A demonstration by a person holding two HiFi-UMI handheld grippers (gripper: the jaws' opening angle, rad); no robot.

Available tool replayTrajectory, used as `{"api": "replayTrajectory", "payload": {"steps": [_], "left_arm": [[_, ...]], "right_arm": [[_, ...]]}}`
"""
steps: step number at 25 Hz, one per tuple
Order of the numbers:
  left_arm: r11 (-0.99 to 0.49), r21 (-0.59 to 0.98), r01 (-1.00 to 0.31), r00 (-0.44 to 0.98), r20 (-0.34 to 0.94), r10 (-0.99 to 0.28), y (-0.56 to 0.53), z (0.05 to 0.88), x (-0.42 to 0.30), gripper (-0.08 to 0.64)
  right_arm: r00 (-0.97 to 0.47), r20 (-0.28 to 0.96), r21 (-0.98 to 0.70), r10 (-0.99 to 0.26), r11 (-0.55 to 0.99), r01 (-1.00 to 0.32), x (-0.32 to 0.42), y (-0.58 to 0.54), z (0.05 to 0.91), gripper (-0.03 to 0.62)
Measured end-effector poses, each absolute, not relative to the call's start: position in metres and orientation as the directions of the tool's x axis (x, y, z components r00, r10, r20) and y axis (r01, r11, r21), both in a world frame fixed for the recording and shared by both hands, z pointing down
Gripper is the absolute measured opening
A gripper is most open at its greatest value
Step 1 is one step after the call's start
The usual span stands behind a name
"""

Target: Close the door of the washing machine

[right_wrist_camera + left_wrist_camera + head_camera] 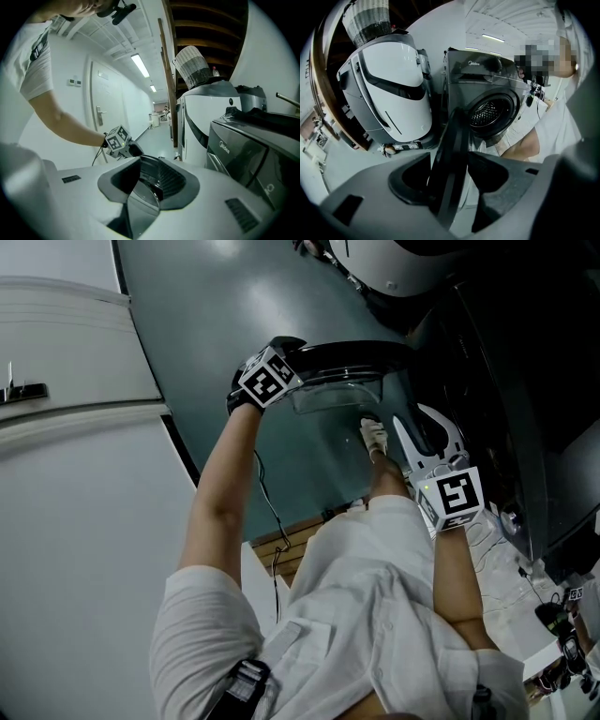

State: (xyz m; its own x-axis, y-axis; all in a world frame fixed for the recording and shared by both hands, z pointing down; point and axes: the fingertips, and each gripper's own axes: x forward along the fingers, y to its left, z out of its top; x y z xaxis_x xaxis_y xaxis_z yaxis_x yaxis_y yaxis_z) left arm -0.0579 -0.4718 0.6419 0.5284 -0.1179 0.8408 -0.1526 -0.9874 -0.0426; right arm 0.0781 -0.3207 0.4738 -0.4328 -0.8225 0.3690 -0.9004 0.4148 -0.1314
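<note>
The washing machine [483, 87] is dark grey, and its round drum opening [490, 112] is uncovered. Its door [339, 371], a black ring around a clear glass bowl, stands swung out from the front. My left gripper [281, 381] is at the door's free edge. In the left gripper view the black rim [452, 154] runs between the jaws with both pads against it. My right gripper [410, 416] is at the door's other side with its white jaws spread. Part of the door [143, 199] lies between them, and I cannot tell if it touches.
A white appliance [389, 93] with a woven basket [370, 23] on top stands next to the washer. The person's foot [375, 437] is on the floor under the door. A cable [267, 507] trails down from the left arm. A white wall panel [75, 474] fills the left.
</note>
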Motion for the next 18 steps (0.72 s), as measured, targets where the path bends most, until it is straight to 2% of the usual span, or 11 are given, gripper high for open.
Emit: {"api": "replayTrajectory", "payload": {"steps": [11, 18], "left_arm": [[-0.979, 0.010, -0.205, 0.586, 0.802, -0.115, -0.402, 0.636, -0.051, 0.262], [-0.968, 0.037, -0.250, 0.607, 0.784, -0.127, -0.352, 0.636, -0.045, 0.267]], "right_arm": [[-0.411, 0.346, -0.102, -0.843, 0.402, -0.910, 0.081, -0.255, 0.455, 0.137], [-0.340, 0.330, -0.071, -0.881, 0.336, -0.939, 0.096, -0.204, 0.437, 0.137]]}}
